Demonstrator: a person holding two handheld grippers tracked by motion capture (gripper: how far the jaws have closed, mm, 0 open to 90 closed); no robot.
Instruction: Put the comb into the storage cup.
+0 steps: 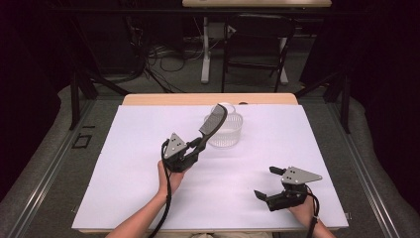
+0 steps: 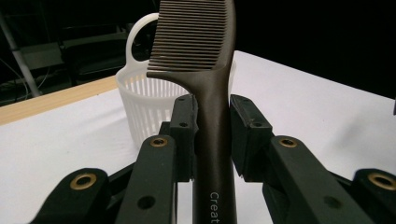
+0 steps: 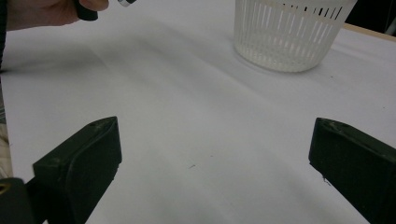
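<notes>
Two grippers are at work over the white table, but just one carries anything. The left gripper is clamped on the handle of a dark comb, its jaws pressed against either side of the stem in the left gripper view, so the toothed head stands free above them. Held this way, tilted up toward one o'clock, the comb's head already overlaps the near rim of the white slotted basket, which sits past the table's middle, toward twelve o'clock. Gripping low on the handle looks meant to leave the long end clear to tip into the basket, probably the step in hand. The right gripper rests near the table's five o'clock corner, jaws wide apart and empty, well away from the basket, likely parked to keep the path clear.
</notes>
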